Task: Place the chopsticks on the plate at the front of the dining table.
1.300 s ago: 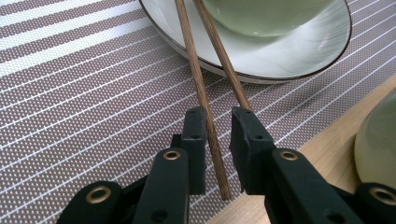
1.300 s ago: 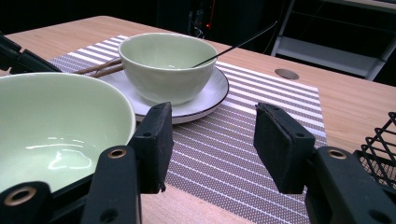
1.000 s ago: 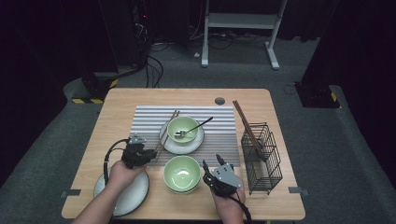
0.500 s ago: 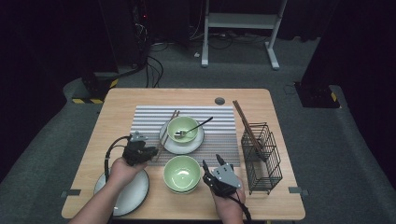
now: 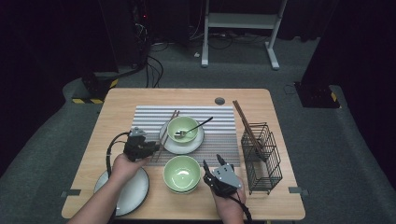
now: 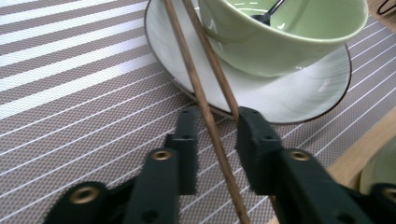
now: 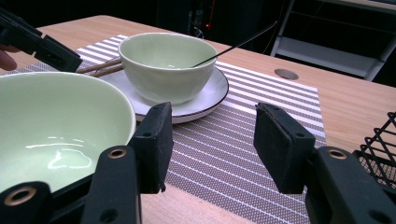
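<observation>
High view: my left hand-held gripper [image 5: 150, 148] sits at the chopsticks [image 5: 166, 131] on the striped mat [image 5: 219, 128] of the tabletop [image 5: 140, 95]; my right hand-held gripper [image 5: 211, 164] rests beside the near bowl [image 5: 181, 173]
Left gripper view: jaws just been opening, released; chopsticks [image 6: 205, 105] between them, one touching the right pad, leaning on the plate [image 6: 299, 95]
Right gripper view: jaws apart, nothing between; bowl with spoon [image 7: 168, 65] ahead
</observation>
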### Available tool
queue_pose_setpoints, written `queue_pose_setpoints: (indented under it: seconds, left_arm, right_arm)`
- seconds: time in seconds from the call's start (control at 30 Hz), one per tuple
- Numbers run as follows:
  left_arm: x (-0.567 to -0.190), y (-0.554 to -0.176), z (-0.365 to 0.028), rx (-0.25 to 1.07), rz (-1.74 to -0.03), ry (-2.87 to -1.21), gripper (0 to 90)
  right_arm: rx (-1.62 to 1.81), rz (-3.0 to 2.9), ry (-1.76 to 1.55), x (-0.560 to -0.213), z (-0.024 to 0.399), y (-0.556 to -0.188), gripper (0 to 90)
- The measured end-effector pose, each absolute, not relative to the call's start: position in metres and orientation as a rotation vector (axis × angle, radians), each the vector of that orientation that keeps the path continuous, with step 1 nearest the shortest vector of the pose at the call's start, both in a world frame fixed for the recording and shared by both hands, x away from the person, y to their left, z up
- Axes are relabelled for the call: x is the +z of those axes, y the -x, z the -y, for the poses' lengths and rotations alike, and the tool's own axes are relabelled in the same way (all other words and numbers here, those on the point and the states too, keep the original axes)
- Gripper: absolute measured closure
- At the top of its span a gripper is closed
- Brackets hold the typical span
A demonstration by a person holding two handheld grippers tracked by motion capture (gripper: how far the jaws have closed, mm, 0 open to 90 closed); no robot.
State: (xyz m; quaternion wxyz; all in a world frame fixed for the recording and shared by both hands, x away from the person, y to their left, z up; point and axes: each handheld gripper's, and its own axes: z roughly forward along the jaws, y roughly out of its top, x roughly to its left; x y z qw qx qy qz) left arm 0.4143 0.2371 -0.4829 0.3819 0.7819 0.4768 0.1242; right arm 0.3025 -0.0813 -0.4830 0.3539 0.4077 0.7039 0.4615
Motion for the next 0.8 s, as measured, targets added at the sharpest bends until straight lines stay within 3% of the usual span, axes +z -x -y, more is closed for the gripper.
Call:
queue_pose_setpoints:
  seconds: [0.1,0.27,0.8]
  left_arm:
    - [-0.483,-0.416,-0.234,0.305,-1.219,-1.987,53.8]
    - [-0.484,-0.418,-0.229,0.316,-1.218,-1.998,52.3]
    - [-0.49,-0.413,-0.221,0.324,-1.206,-2.032,67.8]
  right_arm:
    - [1.194,-1.82,-1.058,-0.483,0.082,-0.303,47.1]
    - [1.193,-1.818,-1.056,-0.483,0.083,-0.302,47.1]
    - [1.194,-1.814,-1.055,-0.482,0.085,-0.302,47.1]
